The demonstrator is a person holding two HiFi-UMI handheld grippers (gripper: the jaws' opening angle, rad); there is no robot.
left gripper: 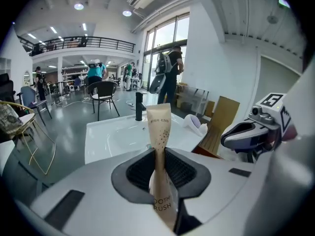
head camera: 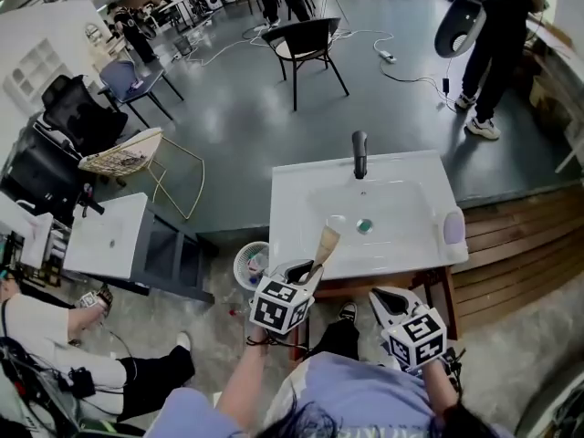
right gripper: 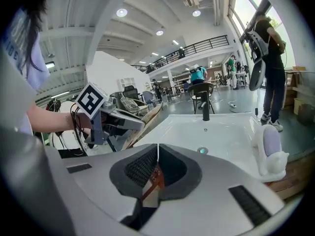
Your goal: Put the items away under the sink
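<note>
Nearest us, our left tongs (left gripper: 158,155) are clamped on a tan toothbrush packet (left gripper: 159,124), which sticks up out of them above the front edge of the white sink (head camera: 292,199). Our right tongs (right gripper: 156,162) are pressed together on a thin flat thing (right gripper: 158,150), seen edge-on. Beyond them, the black tap (head camera: 359,153) stands at the sink's far rim.
</note>
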